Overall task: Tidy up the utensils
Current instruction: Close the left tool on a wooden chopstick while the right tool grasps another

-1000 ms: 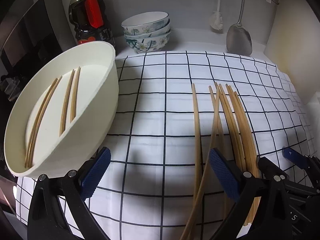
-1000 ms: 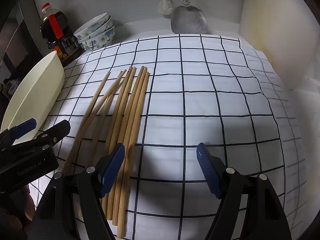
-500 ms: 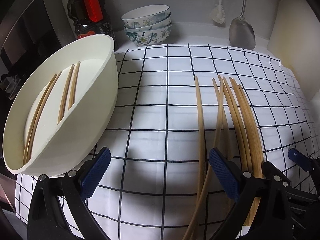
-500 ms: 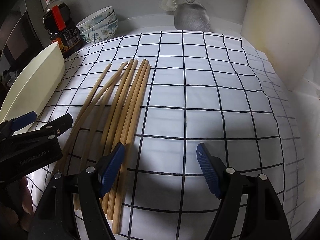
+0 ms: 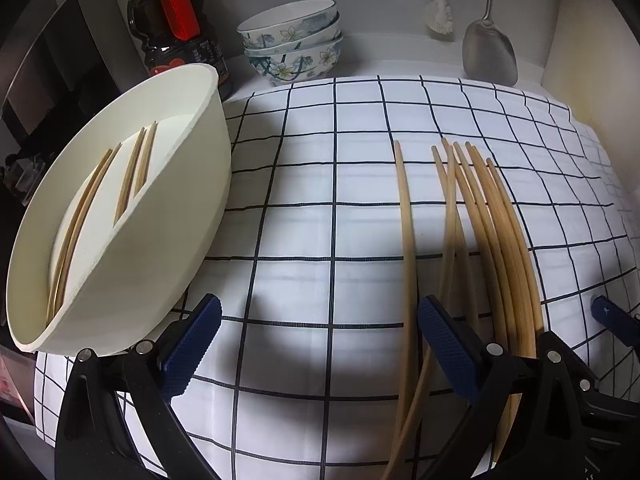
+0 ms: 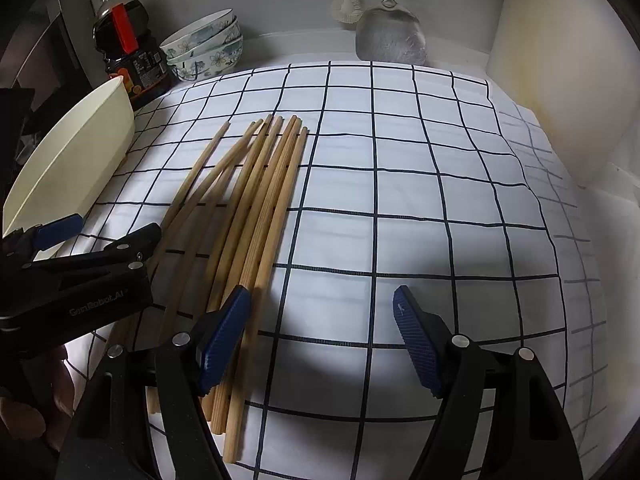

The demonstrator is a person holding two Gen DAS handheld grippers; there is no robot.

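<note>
Several wooden chopsticks (image 5: pixel 488 216) lie side by side on a white grid-pattern cloth (image 5: pixel 320 184); they also show in the right wrist view (image 6: pixel 256 208). A cream oval holder (image 5: pixel 132 216) stands at the left with several chopsticks (image 5: pixel 132 176) in its slots. My left gripper (image 5: pixel 316 340) is open and empty, low over the cloth between holder and loose chopsticks. My right gripper (image 6: pixel 320 336) is open and empty, its left finger over the chopsticks' near ends. The left gripper also shows in the right wrist view (image 6: pixel 80 248).
A dark sauce bottle (image 5: pixel 176 28) and stacked floral bowls (image 5: pixel 292 40) stand at the back left. A metal spatula (image 5: pixel 488 52) and a white brush (image 5: pixel 440 16) hang at the back. A cream wall panel (image 6: pixel 560 80) borders the right.
Both views have drawn back and risen a little, so more of the cloth and back wall shows. The chopsticks and holder have not moved. Both grippers stay open.
</note>
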